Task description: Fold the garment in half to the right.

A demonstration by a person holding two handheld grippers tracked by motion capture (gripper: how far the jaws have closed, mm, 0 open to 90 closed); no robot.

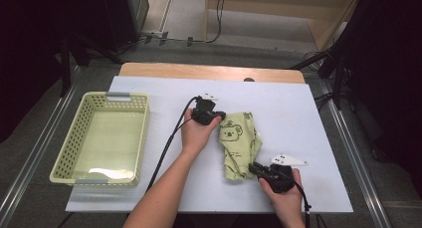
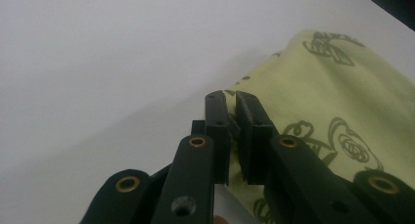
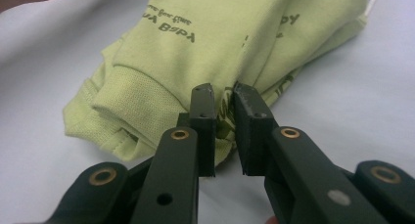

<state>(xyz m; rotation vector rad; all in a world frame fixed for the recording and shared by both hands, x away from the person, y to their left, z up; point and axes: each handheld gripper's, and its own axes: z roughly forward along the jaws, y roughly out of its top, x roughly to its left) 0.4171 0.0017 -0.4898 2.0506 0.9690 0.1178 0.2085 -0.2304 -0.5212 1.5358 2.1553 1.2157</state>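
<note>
Stage: we grip folded pale-green printed cotton garment (image 1: 240, 144) mid-table, left gripper (image 2: 230, 99) and right gripper (image 3: 222, 94) both clamped on edges | Left: carry to empty yellow-green plastic basket (image 1: 79, 138).

Pale green garment (image 1: 240, 144), dark koala print and lettering. Pale yellow-green perforated basket (image 1: 74, 138) at 9 o'clock, grey handles. White tabletop (image 1: 298, 118), wooden edge at 12. Black grippers, brass rivets.
</note>
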